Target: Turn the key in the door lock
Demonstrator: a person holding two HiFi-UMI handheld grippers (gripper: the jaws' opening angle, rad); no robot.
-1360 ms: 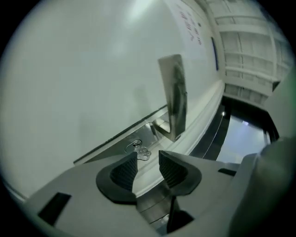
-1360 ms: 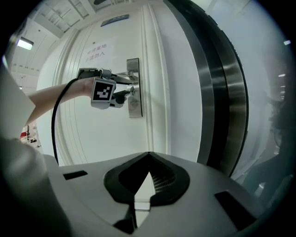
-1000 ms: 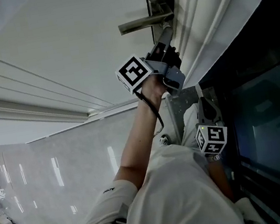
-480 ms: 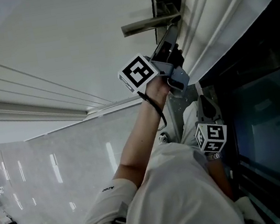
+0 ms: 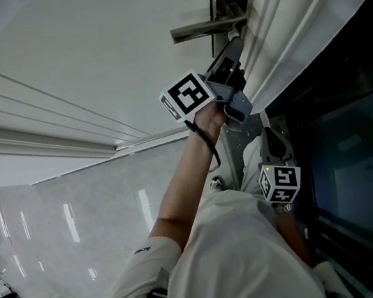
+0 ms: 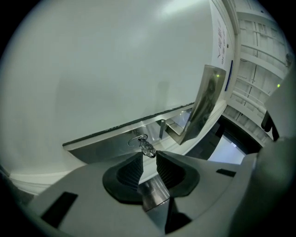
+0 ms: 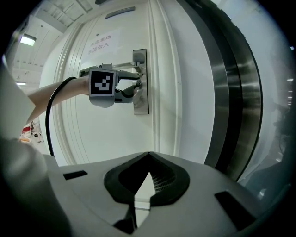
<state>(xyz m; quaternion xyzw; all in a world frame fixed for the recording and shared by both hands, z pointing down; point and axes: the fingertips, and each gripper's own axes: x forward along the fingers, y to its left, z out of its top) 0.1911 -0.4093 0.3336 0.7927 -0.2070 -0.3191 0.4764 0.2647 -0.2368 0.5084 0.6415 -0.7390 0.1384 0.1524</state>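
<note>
A small silver key (image 6: 147, 148) with a ring sticks out of the steel lock plate (image 6: 115, 139) on the white door (image 6: 115, 60), below the lever handle (image 6: 206, 102). My left gripper (image 6: 149, 155) is raised to the lock. Its jaws are closing with the key's head between the fingertips, and a narrow gap still shows beside the key. In the right gripper view the left gripper (image 7: 135, 86) sits against the lock plate (image 7: 141, 99) under the handle (image 7: 122, 65). My right gripper (image 7: 148, 153) hangs lower and back from the door, shut on nothing. The head view shows both, left gripper (image 5: 232, 51) above right gripper (image 5: 269, 136).
A white door frame (image 7: 159, 78) and a dark glass panel (image 7: 240, 92) with a steel edge stand to the right of the lock. A white curtain (image 5: 291, 14) hangs by the frame. A notice (image 7: 102, 40) is stuck to the door above the handle.
The left gripper has rolled a little at the lock and stayed at the key. The right gripper has kept its place.
</note>
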